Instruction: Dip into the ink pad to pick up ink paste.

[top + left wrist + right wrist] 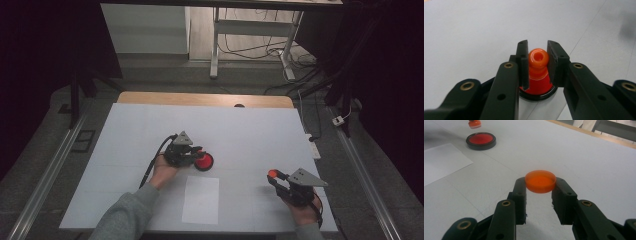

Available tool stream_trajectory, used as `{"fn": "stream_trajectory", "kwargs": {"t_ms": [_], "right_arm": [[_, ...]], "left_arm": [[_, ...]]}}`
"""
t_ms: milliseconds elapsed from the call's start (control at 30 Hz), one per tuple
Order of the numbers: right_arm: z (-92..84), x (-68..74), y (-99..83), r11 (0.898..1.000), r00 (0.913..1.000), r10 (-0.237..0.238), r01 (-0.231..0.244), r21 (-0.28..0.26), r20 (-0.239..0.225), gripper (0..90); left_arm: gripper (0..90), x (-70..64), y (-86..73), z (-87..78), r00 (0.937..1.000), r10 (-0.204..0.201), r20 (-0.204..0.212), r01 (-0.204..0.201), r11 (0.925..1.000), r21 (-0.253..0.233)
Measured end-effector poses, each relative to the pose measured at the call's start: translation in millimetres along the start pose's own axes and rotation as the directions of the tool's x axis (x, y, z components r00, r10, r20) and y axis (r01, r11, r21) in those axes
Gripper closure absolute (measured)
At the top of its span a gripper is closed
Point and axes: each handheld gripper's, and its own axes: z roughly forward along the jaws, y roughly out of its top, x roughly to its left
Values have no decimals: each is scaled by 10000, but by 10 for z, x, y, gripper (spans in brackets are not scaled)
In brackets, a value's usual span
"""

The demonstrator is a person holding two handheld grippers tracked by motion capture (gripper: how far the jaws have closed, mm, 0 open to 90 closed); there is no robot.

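From above, your left claw (196,154) hangs over the pad (204,161) mid-worktop (250,130); your right claw (274,176) holds the cap (272,173) near the right edge. The left gripper view shows the stamp (538,72) clamped. In the right gripper view, the cap (540,181) is pinched.

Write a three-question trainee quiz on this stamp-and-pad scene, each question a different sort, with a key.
1. True or false: the left tongs are shut on the orange stamp, which is over the red ink pad.
2. Multiple choice: the right tongs hold A) a pen, B) the orange round cap, C) nothing.
3. Fill in: the white sheet of paper lies on the table between the two ____.

Key: 1 true; 2 B; 3 hands.
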Motion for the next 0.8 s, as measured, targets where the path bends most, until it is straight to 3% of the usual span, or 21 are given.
{"fn": "stream_trajectory", "kwargs": {"t_ms": [800], "right_arm": [[-9,-6,-4,10000,10000,-18,18,21,-22,647]], "left_arm": [[726,-40,-37,165,9989,358,-307,-340,9978,563]]}}
